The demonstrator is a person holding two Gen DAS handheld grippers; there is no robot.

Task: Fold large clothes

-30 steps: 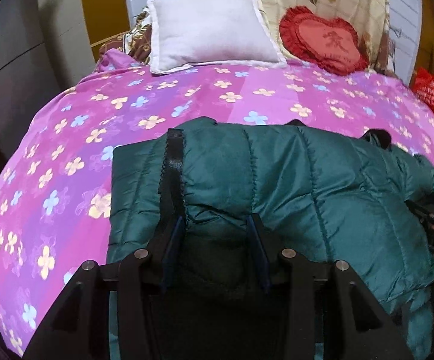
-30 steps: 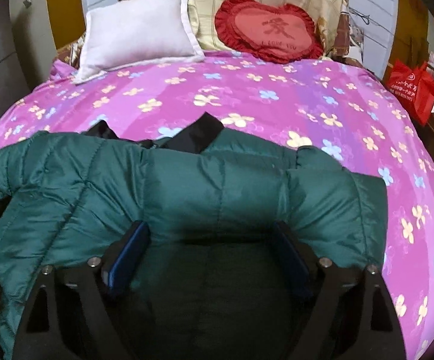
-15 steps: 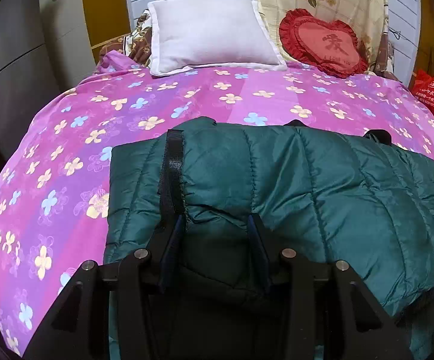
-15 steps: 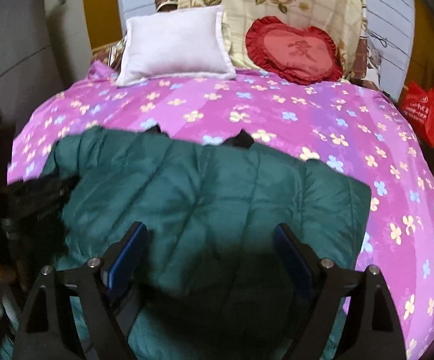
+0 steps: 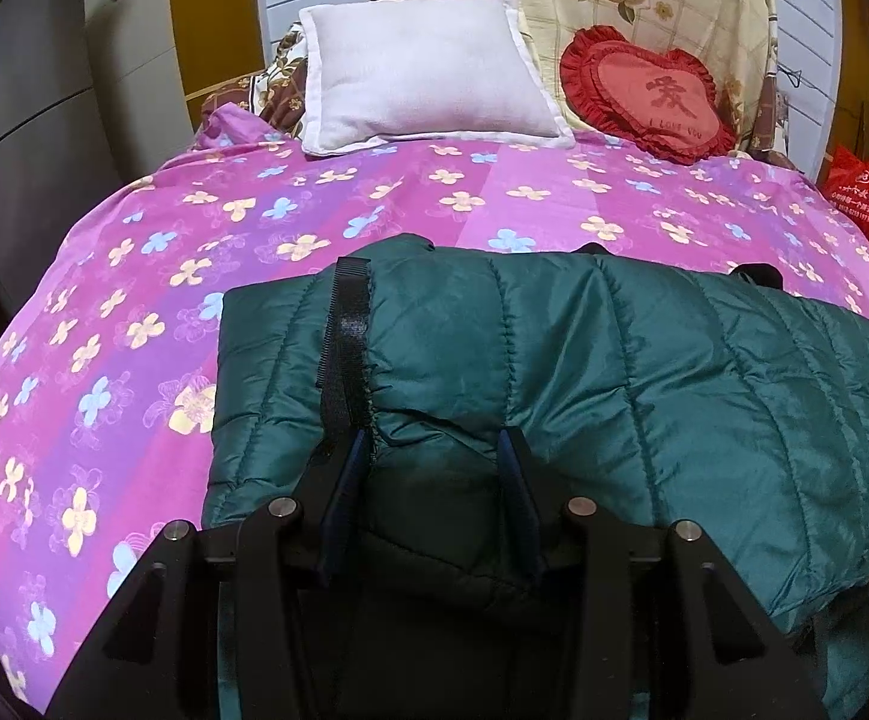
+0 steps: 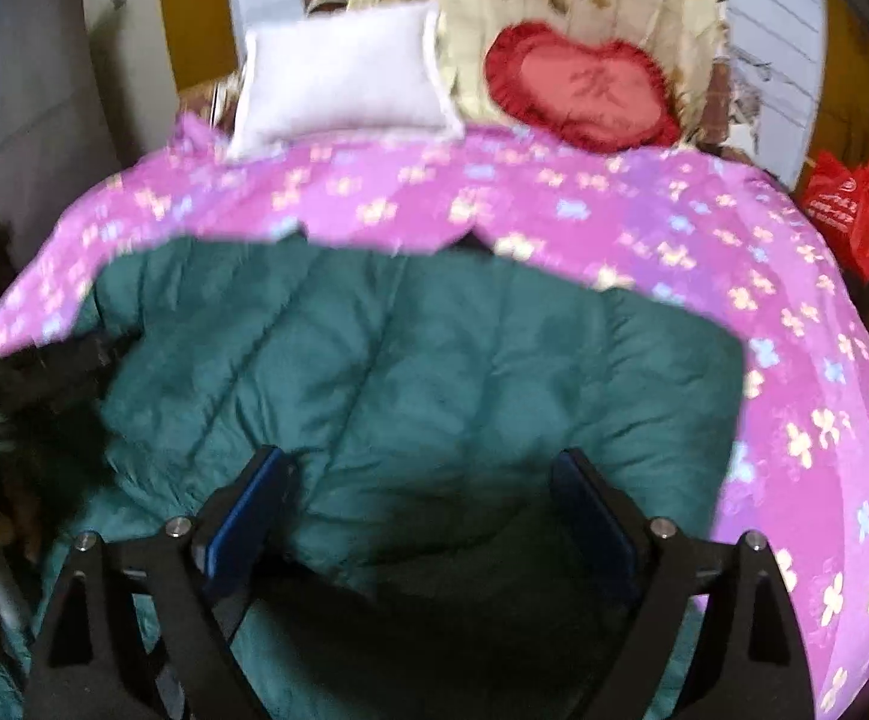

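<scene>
A dark green quilted puffer jacket (image 5: 644, 372) lies folded across the near part of the bed; it also fills the lower middle of the right wrist view (image 6: 434, 372). A black zipper strip (image 5: 347, 324) runs along its left fold. My left gripper (image 5: 437, 450) is shut on a bunch of jacket fabric at the near edge. My right gripper (image 6: 422, 468) is open wide above the jacket, its fingers apart and holding nothing. The right wrist view is blurred.
The bed has a pink flowered cover (image 5: 134, 312). A white pillow (image 5: 422, 72) and a red heart cushion (image 5: 650, 96) lean at the head. A red bag (image 5: 866, 192) stands at the right. A grey cabinet (image 5: 26, 120) stands on the left.
My right gripper has let go of the jacket and pulled up and back. The jacket's right side now lies flat on the bed. My left gripper has stayed shut on the fabric.
</scene>
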